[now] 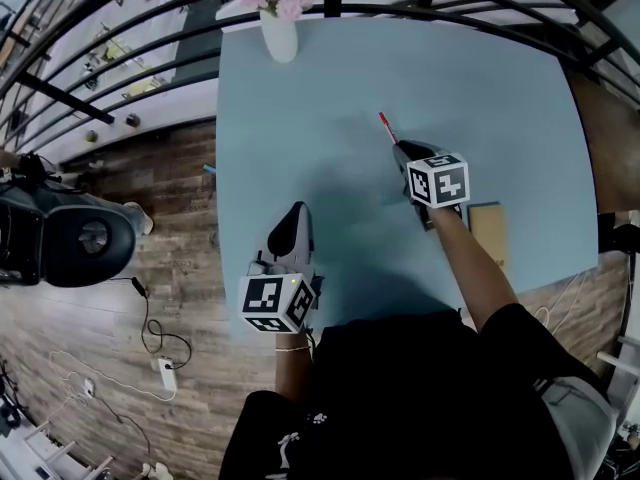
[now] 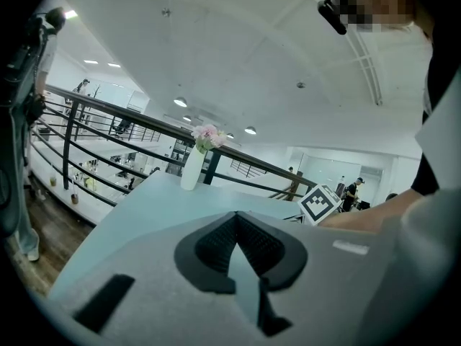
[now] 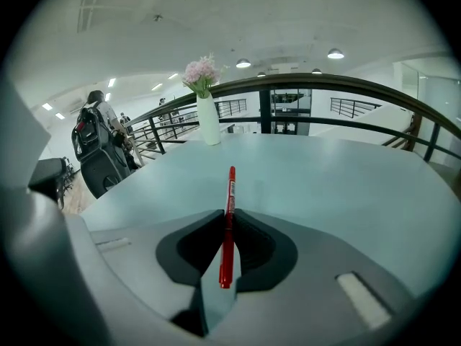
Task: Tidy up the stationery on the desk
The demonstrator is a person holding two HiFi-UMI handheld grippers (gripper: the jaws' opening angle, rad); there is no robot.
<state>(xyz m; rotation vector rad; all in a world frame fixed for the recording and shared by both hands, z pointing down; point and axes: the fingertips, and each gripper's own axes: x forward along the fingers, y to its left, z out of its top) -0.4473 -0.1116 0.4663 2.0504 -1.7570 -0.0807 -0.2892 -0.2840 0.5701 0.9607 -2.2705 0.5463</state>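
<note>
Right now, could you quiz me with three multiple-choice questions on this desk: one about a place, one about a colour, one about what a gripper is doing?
1. Where does the vase of flowers stand?
A. At the far edge of the table
B. In the middle of it
C. At its near edge
2. What colour is the pen?
A. Blue
B. Red
C. Green
3. How is the left gripper?
A. Wide open
B. Shut on the pen
C. Shut, with nothing in it

Answers: 1 A, the head view shows it at the far edge; 2 B, its barrel is red; 3 C, its jaws meet empty, while the right gripper holds the pen.
</note>
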